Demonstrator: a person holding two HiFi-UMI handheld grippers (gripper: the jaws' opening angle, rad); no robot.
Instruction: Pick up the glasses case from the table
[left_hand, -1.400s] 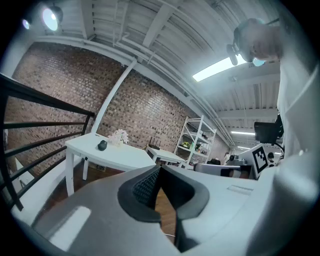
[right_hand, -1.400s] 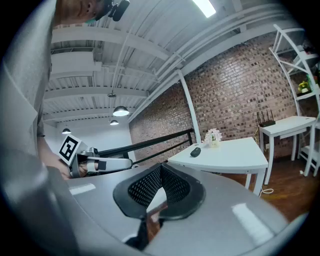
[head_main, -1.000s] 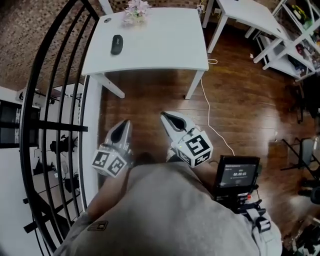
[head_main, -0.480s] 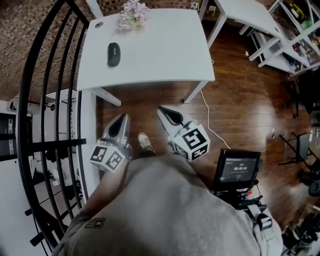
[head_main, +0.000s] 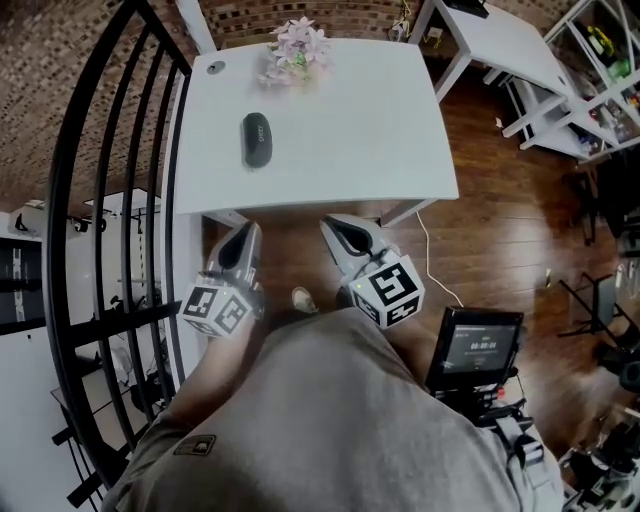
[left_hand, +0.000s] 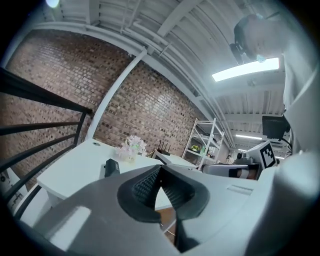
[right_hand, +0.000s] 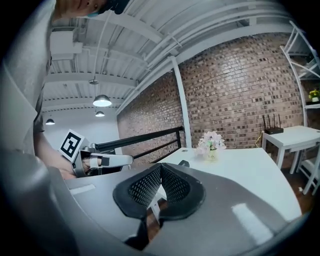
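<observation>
The glasses case (head_main: 257, 140) is a dark oval lying on the left half of the white table (head_main: 380, 130). It also shows as a small dark shape in the left gripper view (left_hand: 111, 167) and the right gripper view (right_hand: 183, 163). My left gripper (head_main: 243, 235) and right gripper (head_main: 335, 225) are held side by side just short of the table's near edge, well apart from the case. Both point toward the table. Each has its jaws shut with nothing between them, as seen at the left gripper (left_hand: 160, 167) and the right gripper (right_hand: 161, 167).
A small pot of pale flowers (head_main: 297, 50) stands at the table's far edge behind the case. A black railing (head_main: 100, 200) runs along the left. A second white table (head_main: 500, 40) and shelving (head_main: 600, 80) stand at the right. A cable (head_main: 430, 250) lies on the wooden floor.
The person has stepped forward, so the table and case are nearer and lower in the head view. Both grippers have come up to the table's near edge, still shut.
</observation>
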